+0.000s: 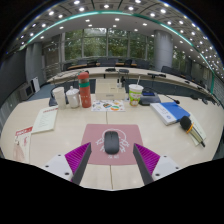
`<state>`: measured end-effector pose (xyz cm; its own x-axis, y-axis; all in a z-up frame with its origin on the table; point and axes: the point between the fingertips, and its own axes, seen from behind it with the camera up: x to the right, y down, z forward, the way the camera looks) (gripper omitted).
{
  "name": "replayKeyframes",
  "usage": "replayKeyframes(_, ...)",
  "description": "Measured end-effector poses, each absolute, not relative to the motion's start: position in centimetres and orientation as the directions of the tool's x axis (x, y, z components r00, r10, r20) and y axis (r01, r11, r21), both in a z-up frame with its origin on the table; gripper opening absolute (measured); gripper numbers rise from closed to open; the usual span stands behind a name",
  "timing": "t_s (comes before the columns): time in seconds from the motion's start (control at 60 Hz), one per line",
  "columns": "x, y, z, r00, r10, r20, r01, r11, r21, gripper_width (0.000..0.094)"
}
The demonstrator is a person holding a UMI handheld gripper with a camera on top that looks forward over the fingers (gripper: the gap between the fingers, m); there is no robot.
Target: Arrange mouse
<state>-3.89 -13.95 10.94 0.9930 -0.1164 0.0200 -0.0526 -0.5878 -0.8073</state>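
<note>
A dark grey mouse (111, 143) lies on a pink mouse mat (95, 133) on the pale wooden table (60, 140). My gripper (111, 160) is open. Its left finger (76, 157) and right finger (147, 157) stand wide apart, with magenta pads on their inner faces. The mouse sits just ahead of the fingertips, midway between them, with a clear gap on each side. Neither finger touches it.
Beyond the mat stand white cups (59, 96), an orange bottle (85, 93) and a green-lidded cup (136, 94). A blue book (170, 110) and a dark mouse-like object (186, 123) lie to the right. Papers (45, 120) lie to the left.
</note>
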Motion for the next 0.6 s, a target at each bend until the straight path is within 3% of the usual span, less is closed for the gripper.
replayKeyframes(0.233, -6.1, -27.1, 19.5, 0.988, -0.130, 0.079, -0.006, -0.552, -0.834, 0.0856)
replayKeyframes(0.4, -6.9, -34.3, 22.2, 0.985, -0.151, 0.085, -0.013, -0.553, -0.833, 0.0856)
replayKeyframes(0.6, -7.6, -37.5, 23.4, 0.984, -0.147, 0.097, 0.002, -0.539, -0.842, 0.0857)
